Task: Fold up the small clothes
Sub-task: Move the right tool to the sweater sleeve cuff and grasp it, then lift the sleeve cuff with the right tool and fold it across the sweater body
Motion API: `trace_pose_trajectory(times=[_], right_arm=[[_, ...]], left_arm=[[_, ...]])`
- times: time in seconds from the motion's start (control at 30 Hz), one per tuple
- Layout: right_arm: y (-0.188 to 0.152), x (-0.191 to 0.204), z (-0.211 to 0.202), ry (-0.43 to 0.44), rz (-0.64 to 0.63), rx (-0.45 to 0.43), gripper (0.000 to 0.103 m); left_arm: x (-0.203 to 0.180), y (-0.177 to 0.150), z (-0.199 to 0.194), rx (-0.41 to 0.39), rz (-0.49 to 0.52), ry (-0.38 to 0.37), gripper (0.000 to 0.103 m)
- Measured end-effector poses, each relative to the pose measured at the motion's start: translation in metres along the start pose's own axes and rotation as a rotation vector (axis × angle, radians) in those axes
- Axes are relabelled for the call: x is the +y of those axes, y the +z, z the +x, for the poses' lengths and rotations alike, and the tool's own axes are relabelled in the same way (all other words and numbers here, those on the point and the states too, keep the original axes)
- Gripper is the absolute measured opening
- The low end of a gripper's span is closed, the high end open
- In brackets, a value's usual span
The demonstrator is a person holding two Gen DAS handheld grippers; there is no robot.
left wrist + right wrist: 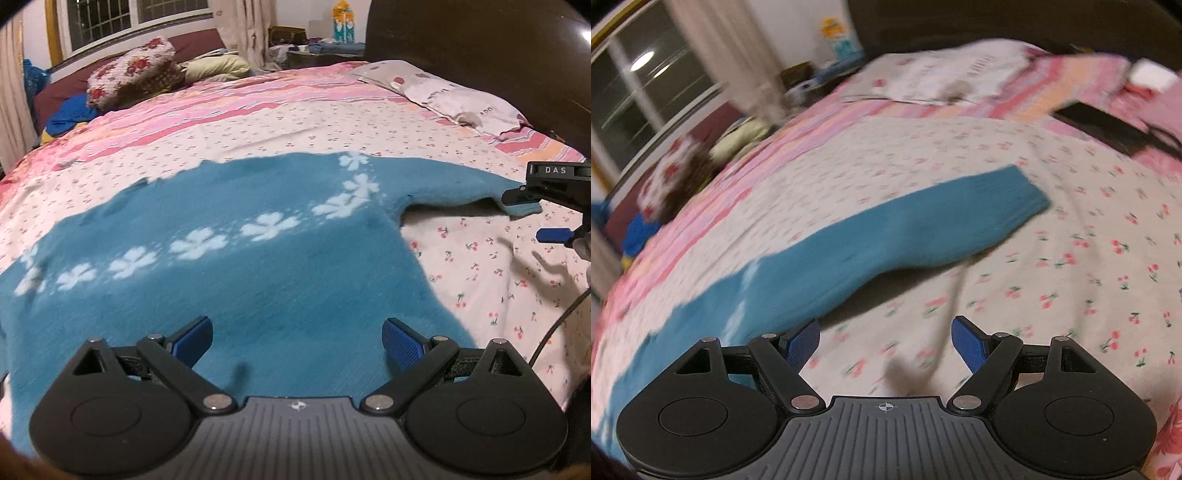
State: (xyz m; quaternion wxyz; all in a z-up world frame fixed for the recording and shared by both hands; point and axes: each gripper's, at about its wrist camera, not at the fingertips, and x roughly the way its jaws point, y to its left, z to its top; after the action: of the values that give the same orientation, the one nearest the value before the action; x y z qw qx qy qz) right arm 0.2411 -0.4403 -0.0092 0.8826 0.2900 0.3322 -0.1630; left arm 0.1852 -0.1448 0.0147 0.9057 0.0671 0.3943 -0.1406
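Observation:
A teal sweater (258, 266) with a band of white flowers lies spread flat on the bed. Its right sleeve (923, 225) stretches out to the right, cuff at the far end. My left gripper (297, 339) is open and empty, hovering just above the sweater's lower body. My right gripper (886, 339) is open and empty, above the bedsheet just below the sleeve; the view is motion-blurred. In the left wrist view the right gripper (535, 214) shows at the right edge, beside the sleeve cuff (521, 208).
The bed has a cherry-print sheet (480, 266) with pink stripes further back. A pale pillow (443, 92) lies at the dark headboard. A floral cushion (129, 70) and blue cloth (70, 114) lie at the far left. A dark flat object (1100, 125) lies far right.

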Motion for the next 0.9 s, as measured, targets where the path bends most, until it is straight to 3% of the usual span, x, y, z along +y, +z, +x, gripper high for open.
trace_pose_trajectory(times=[0.4, 0.57, 0.63, 0.77, 0.9], right_arm=[[0.038, -0.064, 0.051, -0.015, 0.32, 0.007, 0.079], [0.044, -0.073, 0.06, -0.002, 0.374, -0.022, 0.079], [0.046, -0.074, 0.063, 0.005, 0.38, -0.035, 0.075], [0.053, -0.077, 0.075, 0.01, 0.409, -0.045, 0.052], [0.055, -0.087, 0.079, 0.042, 0.468, -0.048, 0.04]], left_arm=[[-0.031, 0.014, 0.028, 0.021, 0.03, -0.041, 0.103], [-0.037, 0.016, 0.036, 0.029, 0.03, -0.047, 0.103], [-0.039, 0.017, 0.04, 0.034, 0.029, -0.048, 0.103], [-0.04, 0.017, 0.045, 0.046, 0.02, -0.051, 0.103], [-0.038, 0.016, 0.046, 0.053, 0.01, -0.051, 0.103]])
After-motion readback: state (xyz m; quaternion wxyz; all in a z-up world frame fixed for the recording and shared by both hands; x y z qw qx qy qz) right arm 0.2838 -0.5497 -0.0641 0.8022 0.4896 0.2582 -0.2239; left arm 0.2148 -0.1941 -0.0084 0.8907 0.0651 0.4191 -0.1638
